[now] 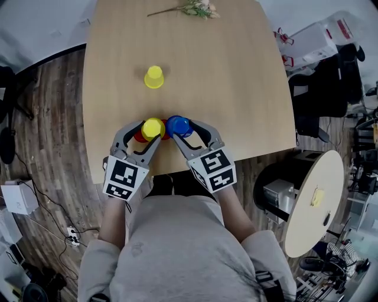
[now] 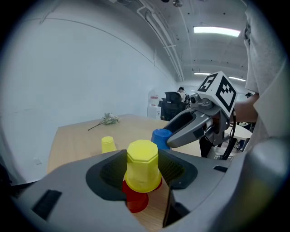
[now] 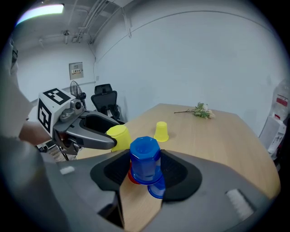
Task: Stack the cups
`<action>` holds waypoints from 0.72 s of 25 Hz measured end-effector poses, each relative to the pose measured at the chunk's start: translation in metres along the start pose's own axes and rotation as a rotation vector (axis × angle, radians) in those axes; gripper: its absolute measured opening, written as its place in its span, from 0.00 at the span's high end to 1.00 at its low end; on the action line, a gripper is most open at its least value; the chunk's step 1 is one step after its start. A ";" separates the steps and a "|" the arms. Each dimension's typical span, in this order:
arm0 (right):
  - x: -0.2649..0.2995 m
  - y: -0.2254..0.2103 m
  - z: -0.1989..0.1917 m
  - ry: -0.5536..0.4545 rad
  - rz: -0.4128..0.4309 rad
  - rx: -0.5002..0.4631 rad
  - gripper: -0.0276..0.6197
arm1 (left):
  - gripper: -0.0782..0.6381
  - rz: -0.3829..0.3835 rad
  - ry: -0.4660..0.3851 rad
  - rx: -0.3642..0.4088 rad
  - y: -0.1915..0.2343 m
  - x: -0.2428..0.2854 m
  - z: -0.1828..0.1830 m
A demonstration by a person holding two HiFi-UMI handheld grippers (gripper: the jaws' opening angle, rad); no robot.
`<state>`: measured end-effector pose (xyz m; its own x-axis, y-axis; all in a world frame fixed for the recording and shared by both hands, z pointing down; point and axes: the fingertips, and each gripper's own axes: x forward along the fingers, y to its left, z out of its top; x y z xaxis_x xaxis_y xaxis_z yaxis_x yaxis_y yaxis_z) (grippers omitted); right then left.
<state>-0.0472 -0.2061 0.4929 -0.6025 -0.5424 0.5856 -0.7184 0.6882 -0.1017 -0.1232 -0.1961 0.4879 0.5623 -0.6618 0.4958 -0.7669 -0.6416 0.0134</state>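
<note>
Cups are held upside down, one in each gripper. A yellow cup (image 2: 143,163) is clamped between the fingers of the left gripper (image 1: 150,131), with a red cup (image 2: 136,201) directly below the fingertips, apparently so that the yellow one can be lowered over it. A blue cup (image 3: 145,163) is gripped at its sides by the wide-set fingers of the right gripper (image 1: 181,127). A lower blue cup (image 3: 157,189) sits just under those fingertips, and the held cup is judged to be lined up for nesting. The two sets of fingertips are almost touching. A spare yellow cup (image 1: 154,77) stands on the table (image 1: 236,88) well beyond both, and a dried sprig (image 1: 192,9) lies further still. No brand or lettering is seen on the cups. Only black-and-white square patterns are shown on each marker cube (image 1: 125,177), and a wall notice is too small to be read.
</note>
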 end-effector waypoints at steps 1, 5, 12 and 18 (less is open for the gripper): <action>0.001 0.001 0.000 0.000 0.000 -0.002 0.62 | 0.58 0.000 -0.002 0.000 0.000 0.000 0.000; 0.001 0.004 0.001 0.005 0.001 -0.003 0.62 | 0.58 0.002 -0.002 0.011 0.000 0.000 0.000; -0.001 0.000 -0.001 0.006 0.002 0.005 0.62 | 0.58 0.016 0.015 0.040 -0.001 0.002 0.000; 0.001 0.001 0.001 0.006 0.015 0.001 0.61 | 0.58 -0.005 0.011 0.030 -0.002 0.004 0.001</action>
<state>-0.0492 -0.2063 0.4925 -0.6110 -0.5294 0.5886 -0.7099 0.6955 -0.1114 -0.1189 -0.1976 0.4888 0.5626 -0.6543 0.5054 -0.7544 -0.6563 -0.0098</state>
